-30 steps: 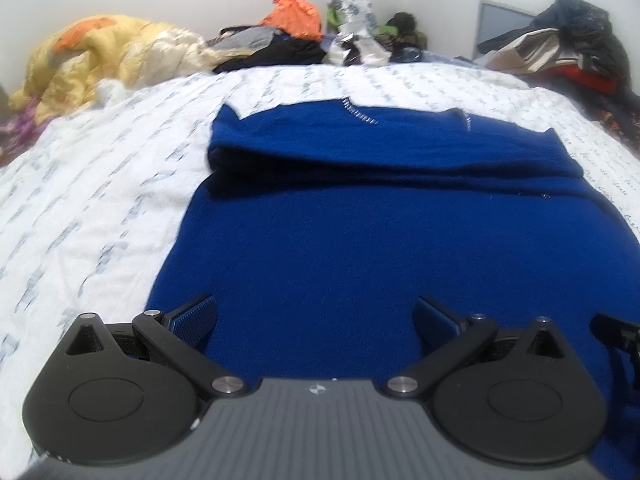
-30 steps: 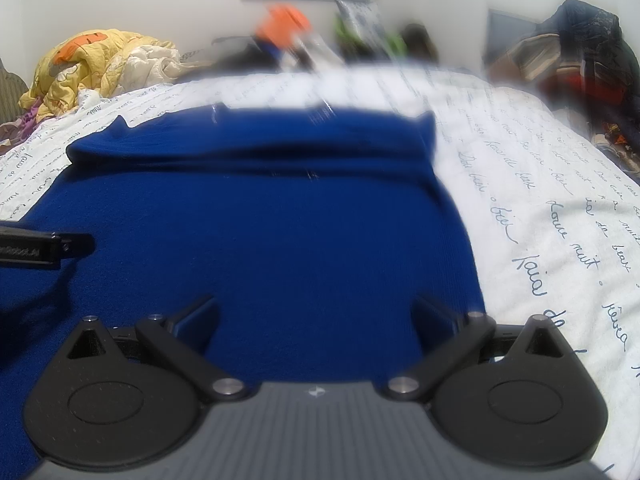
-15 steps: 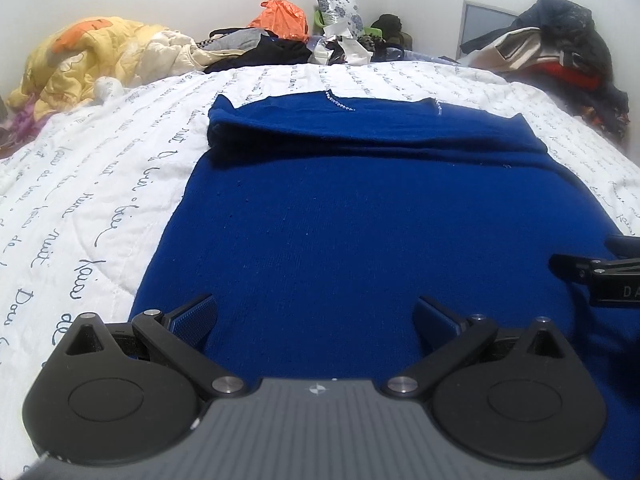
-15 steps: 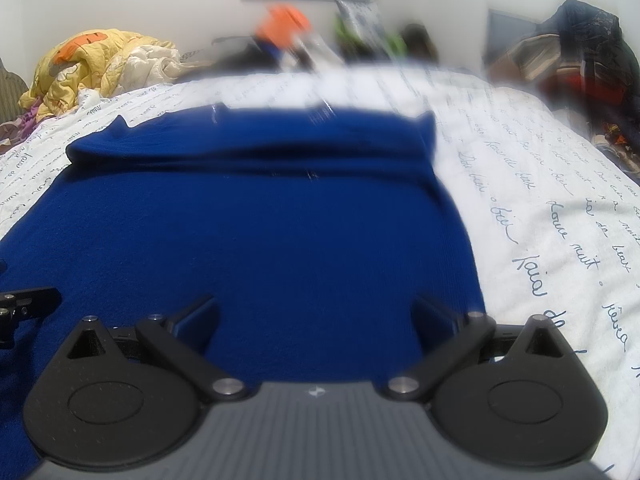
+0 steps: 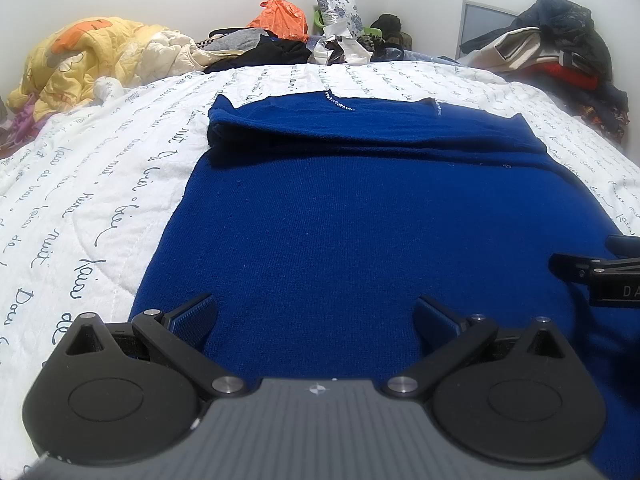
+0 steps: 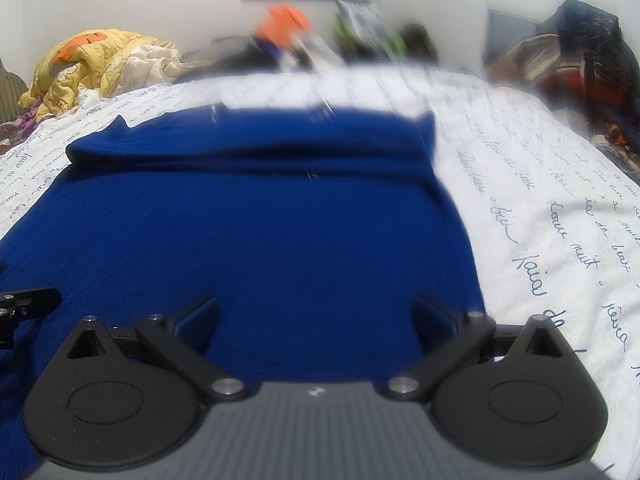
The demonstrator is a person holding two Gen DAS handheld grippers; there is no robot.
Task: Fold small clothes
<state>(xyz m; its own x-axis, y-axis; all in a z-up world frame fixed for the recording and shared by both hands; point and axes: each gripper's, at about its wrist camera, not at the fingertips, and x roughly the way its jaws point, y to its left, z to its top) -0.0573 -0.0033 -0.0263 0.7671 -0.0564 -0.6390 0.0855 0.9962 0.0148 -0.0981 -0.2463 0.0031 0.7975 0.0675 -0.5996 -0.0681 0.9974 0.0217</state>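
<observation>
The blue sweater (image 5: 360,216) is spread flat on the bed (image 5: 100,184), far part folded over, and both grippers (image 5: 314,316) (image 6: 314,314) are held wide open, empty, at its near hem, seemingly for the next fold.

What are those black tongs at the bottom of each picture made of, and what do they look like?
Both look alike. The left tongs have two black round-lobed plates with silver pivot screws, black link arms, and a ribbed grey body bearing a small white mark. The finger pads are ridged and bluish. The right tongs match; seen from the left camera, their side carries white lettering.
</observation>
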